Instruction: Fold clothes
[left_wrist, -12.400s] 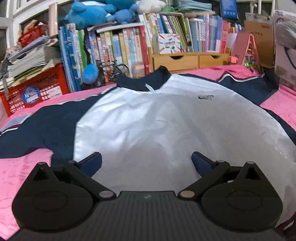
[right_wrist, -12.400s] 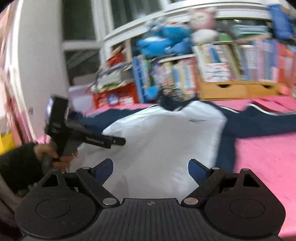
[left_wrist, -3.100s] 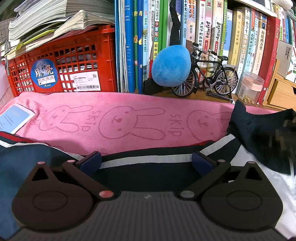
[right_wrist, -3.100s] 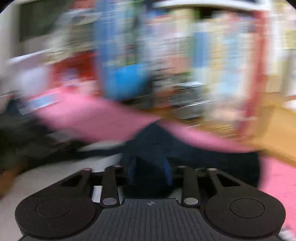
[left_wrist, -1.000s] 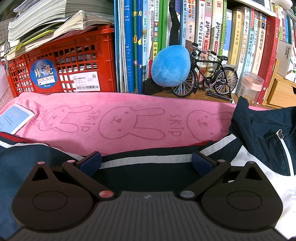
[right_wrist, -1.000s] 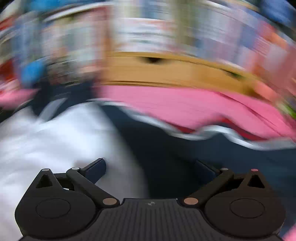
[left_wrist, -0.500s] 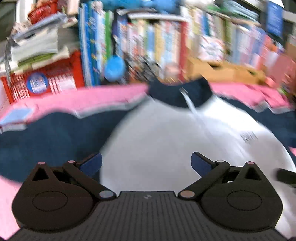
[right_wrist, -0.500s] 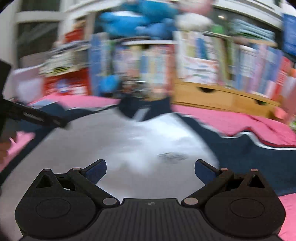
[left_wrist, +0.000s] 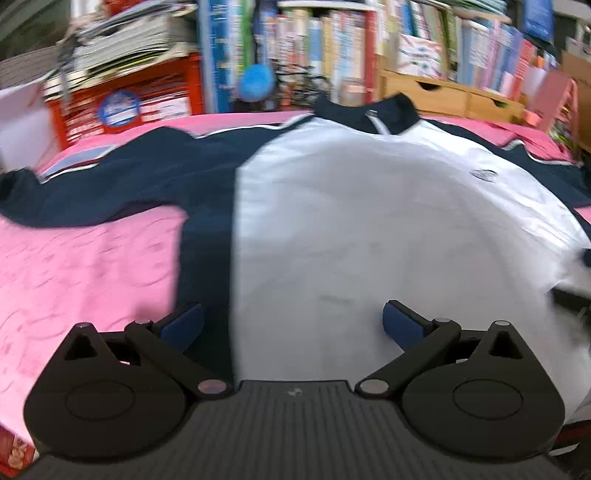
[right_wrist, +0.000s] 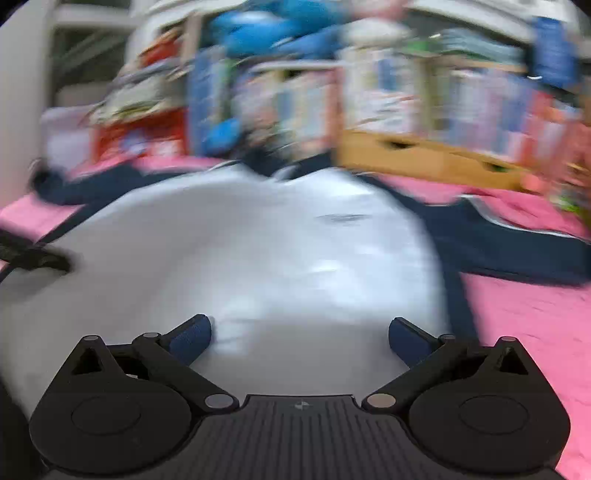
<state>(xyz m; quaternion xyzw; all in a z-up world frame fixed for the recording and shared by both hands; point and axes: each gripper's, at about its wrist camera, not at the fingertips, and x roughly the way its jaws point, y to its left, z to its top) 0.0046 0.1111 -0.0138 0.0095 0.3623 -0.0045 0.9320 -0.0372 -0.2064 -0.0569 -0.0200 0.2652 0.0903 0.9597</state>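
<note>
A white jacket with navy sleeves and collar (left_wrist: 369, 221) lies spread flat, front up, on a pink cover (left_wrist: 74, 258). Its left sleeve (left_wrist: 129, 177) stretches out to the left. My left gripper (left_wrist: 291, 325) is open and empty over the jacket's lower left part, near the navy side seam. My right gripper (right_wrist: 299, 338) is open and empty over the white body (right_wrist: 258, 258) near its lower right; that view is blurred. The right sleeve (right_wrist: 517, 251) stretches out to the right. The tip of the left gripper (right_wrist: 33, 254) shows at the left edge of the right wrist view.
Behind the jacket stand a red crate (left_wrist: 122, 103) with stacked papers, a row of books (left_wrist: 332, 66), a blue plush ball (left_wrist: 255, 81) and wooden drawers (left_wrist: 443, 92). Pink cover lies bare on both sides of the jacket's body (right_wrist: 535, 332).
Both grippers have pulled back from the collar and shoulder area to the jacket's lower part. The collar, earlier held by the right gripper, lies flat. Both grippers stay open.
</note>
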